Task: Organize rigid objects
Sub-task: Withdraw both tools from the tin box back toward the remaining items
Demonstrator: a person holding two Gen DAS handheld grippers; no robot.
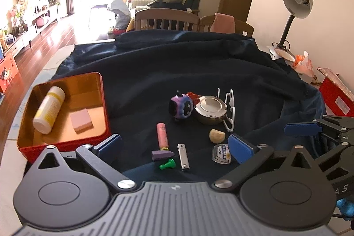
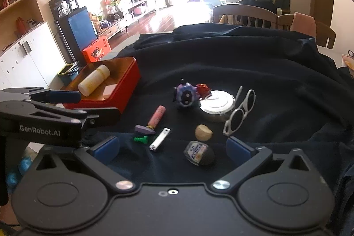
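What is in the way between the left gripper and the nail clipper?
Nothing visible. The left gripper is open and empty, and the nail clipper lies on the dark cloth between its fingers, with the purple wedge and green pawn close beside it.

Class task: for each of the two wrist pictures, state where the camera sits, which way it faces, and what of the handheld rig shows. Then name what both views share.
Left wrist: sits behind the left gripper, facing forward and down over the dark cloth; open jaws frame the silver nail clipper, right gripper at right edge.
Right wrist: behind the right gripper, same heading; left gripper enters from the left.
Shared: red tin box, white-framed sunglasses.
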